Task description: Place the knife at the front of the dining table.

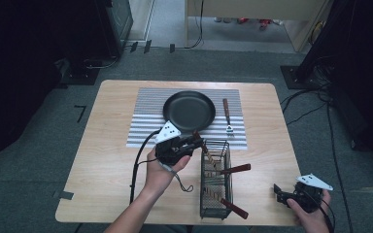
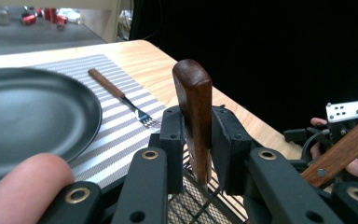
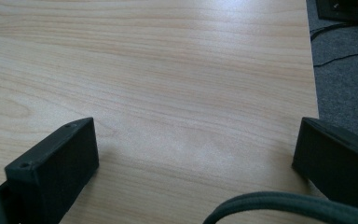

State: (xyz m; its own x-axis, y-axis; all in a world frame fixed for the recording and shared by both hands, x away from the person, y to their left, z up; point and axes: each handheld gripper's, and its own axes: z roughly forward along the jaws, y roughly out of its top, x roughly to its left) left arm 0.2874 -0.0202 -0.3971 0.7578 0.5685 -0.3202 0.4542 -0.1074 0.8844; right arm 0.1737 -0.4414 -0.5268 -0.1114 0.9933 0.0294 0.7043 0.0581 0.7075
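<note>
Wooden utensil handle (image 2: 195, 109) stands upright between the left gripper (image 2: 196, 140) jaws, clamped on both sides, above the wire basket (image 1: 216, 179). Right gripper (image 3: 196, 154) jaws spread wide over bare table (image 3: 168, 70), well apart.

Legible text, labels, brands, numbers, signs: none were found. The only markings were small dark dots on the grey plate (image 1: 167, 130) atop the left gripper and on the plate (image 2: 352, 109) of the right one; they formed no readable characters.
</note>
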